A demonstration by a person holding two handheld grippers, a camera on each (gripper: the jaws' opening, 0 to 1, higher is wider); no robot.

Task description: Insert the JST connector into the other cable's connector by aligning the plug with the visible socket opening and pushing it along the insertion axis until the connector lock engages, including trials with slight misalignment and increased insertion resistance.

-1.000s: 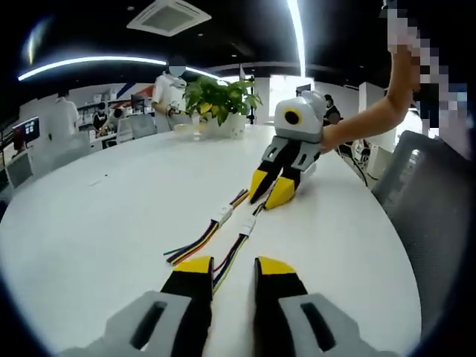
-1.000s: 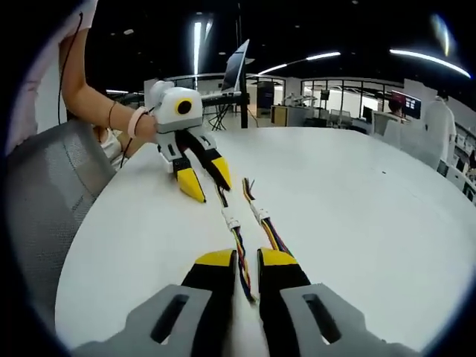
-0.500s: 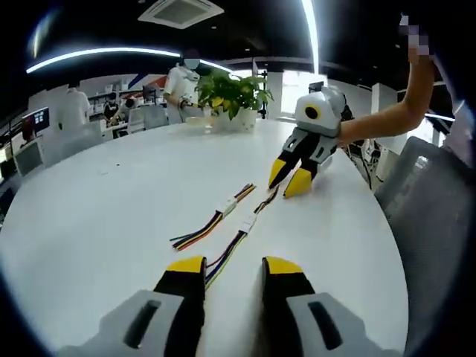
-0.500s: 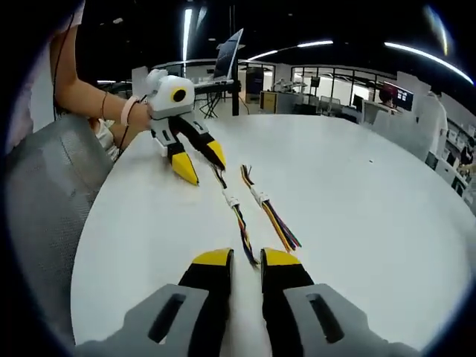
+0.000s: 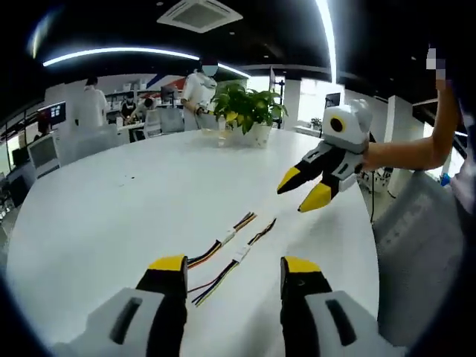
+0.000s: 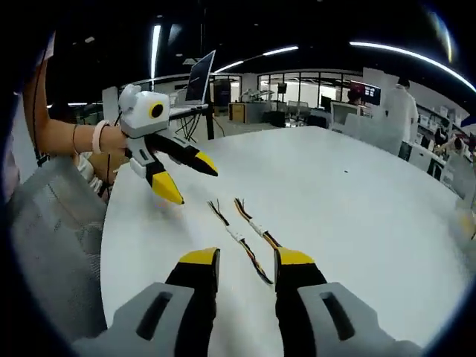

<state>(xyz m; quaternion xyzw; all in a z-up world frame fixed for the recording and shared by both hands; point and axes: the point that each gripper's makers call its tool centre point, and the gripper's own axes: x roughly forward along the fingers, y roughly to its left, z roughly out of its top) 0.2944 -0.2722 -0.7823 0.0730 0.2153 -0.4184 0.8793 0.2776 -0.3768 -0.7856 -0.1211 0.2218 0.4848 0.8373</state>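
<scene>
Two unjoined cables (image 5: pixel 227 256) lie beyond each empty, parted gripper (image 5: pixel 232 277); connector detail unreadable.

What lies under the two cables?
Both cables lie flat, side by side, on the bare white table. Nothing else shows beneath them; the strip they cover is hidden.

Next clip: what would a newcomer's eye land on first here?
Two short multicoloured cables lie side by side, unjoined, on the white table. Both grippers hang open above it: the right gripper off to the cables' right in the left gripper view, the left gripper beyond them in the right gripper view. A potted plant stands at the table's far edge.
</scene>
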